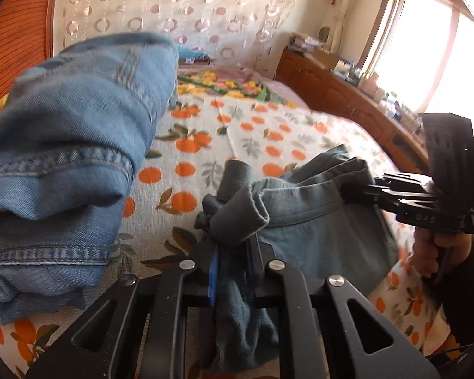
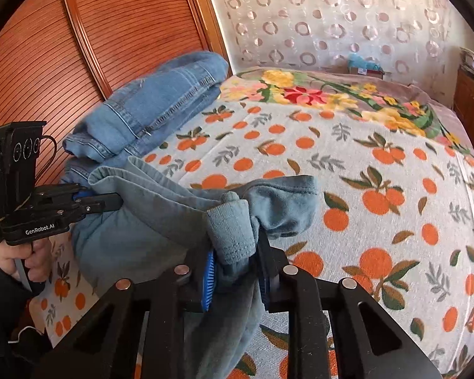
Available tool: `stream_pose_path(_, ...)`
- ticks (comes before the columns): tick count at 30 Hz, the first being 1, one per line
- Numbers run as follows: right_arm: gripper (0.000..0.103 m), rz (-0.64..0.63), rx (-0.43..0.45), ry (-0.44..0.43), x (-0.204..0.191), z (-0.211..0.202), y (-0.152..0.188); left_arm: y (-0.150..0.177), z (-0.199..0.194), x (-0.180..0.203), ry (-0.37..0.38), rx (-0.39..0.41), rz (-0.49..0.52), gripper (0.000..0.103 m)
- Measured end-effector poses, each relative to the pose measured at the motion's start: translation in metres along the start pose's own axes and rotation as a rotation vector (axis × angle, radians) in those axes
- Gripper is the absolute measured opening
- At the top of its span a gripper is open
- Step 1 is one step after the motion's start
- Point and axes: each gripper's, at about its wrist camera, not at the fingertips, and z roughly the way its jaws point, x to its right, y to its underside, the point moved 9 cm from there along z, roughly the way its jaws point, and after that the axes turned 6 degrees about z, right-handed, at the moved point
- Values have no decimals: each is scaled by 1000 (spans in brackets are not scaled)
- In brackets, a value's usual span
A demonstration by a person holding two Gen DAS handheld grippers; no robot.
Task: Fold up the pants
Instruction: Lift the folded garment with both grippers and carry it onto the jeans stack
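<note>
Gripping the grey-green pants (image 1: 303,221) at two spots above the bed (image 2: 379,170).

The left tool (image 1: 232,249) is seen nearly pressed together, a bunched cuff of the pants pinched between its blue-padded fingers (image 1: 212,276). The right tool (image 2: 235,265) is likewise narrowed onto a ribbed cuff, which is clamped between its blue pads (image 2: 208,279). The pants are held stretched between both tools, sagging just over the orange-patterned bedspread (image 1: 189,145). In the right wrist view the left tool is gripped by a hand (image 2: 31,257) at the left edge. A stack of folded blue jeans (image 2: 154,104) is lying on the bed beside the wooden headboard (image 2: 79,31).
</note>
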Motion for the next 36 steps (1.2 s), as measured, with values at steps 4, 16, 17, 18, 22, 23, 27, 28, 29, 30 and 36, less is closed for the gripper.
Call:
stream_pose_path(4,22,-47,64,14,-11,-19,-26,-18,-23,1,37,66,-32,14)
stream_pose_path(16,22,-260,183,7,-84,-33,-131,-73,-97,-31,-90,268,-9,13)
stream_pose_path(17,22,-278,185,2,-92,-27,-141,-76,-100,-37,-103,277,-11,13)
stream_pose_path(18,22,-293,185,1,-97,-22,-149,-79,-103,-44,-117,284,-15,13)
stream_pose_path(22,22,-352,176,3,-113,10,-179,-87,-107,-72,-155,295,-30,13)
stream_pose_path(23,22,-365,173,6,-116,18,-184,-87,-105,-79,-160,291,-34,13)
stream_pose_path(27,22,-435,152,27,-129,59,-211,-88,-95,-111,-179,256,-70,13)
stream_pose_path(28,22,-449,142,31,-132,70,-216,-87,-92,-118,-174,244,-84,13)
stream_pose_path(29,22,-462,132,36,-135,80,-221,-85,-91,-125,-173,236,-98,13)
stream_pose_path(30,22,-475,120,37,-139,91,-225,-83,-90,-128,-172,232,-108,13)
stream_pose_path(36,22,-525,63,-9,-165,147,-250,-66,-90,-148,-179,214,-167,14)
